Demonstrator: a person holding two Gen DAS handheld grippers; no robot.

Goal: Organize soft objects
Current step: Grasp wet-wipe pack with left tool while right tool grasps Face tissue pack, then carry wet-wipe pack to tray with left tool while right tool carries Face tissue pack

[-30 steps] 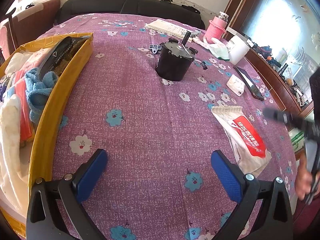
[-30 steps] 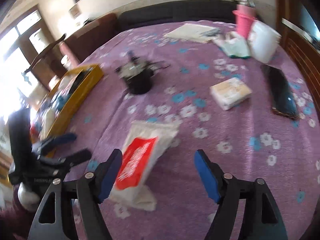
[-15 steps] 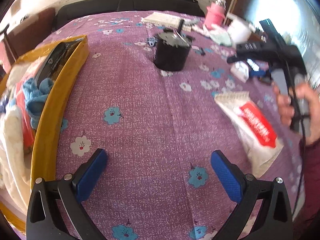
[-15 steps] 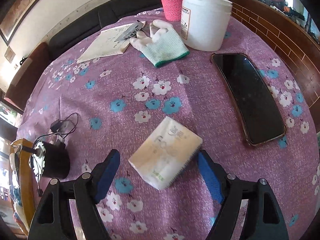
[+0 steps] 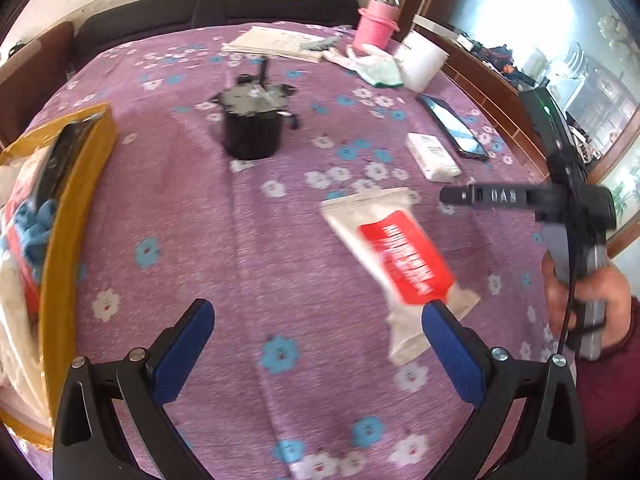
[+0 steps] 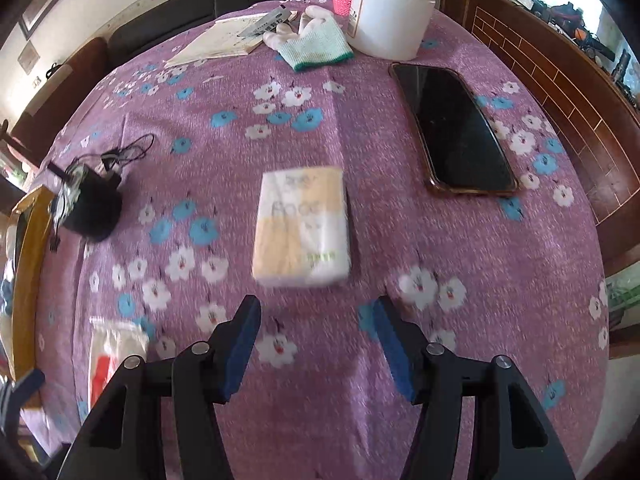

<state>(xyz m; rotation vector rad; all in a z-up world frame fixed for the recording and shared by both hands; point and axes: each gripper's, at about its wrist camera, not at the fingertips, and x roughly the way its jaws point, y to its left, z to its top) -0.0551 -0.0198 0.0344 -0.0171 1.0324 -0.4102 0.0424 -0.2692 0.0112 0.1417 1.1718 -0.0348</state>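
A white and yellow tissue pack (image 6: 302,226) lies on the purple flowered cloth just ahead of my open, empty right gripper (image 6: 316,320); it also shows in the left wrist view (image 5: 432,156). A white pouch with a red label (image 5: 396,256) lies ahead and right of my open, empty left gripper (image 5: 320,332), its near end by the right finger; it shows at lower left in the right wrist view (image 6: 110,354). A yellow box (image 5: 66,220) at the left holds towels and cloths. A white and green glove (image 6: 312,42) lies at the far side.
A black motor with wires (image 5: 252,120) stands mid-table. A black phone (image 6: 452,128) lies right of the tissue pack. A white tub (image 6: 390,10), a pink bottle (image 5: 376,28) and a booklet (image 5: 272,42) stand at the far edge. The table edge runs along the right.
My right gripper has swung to line up behind the tissue pack, which now sits straight ahead and closer. My left gripper has shifted right toward the red-label pouch.
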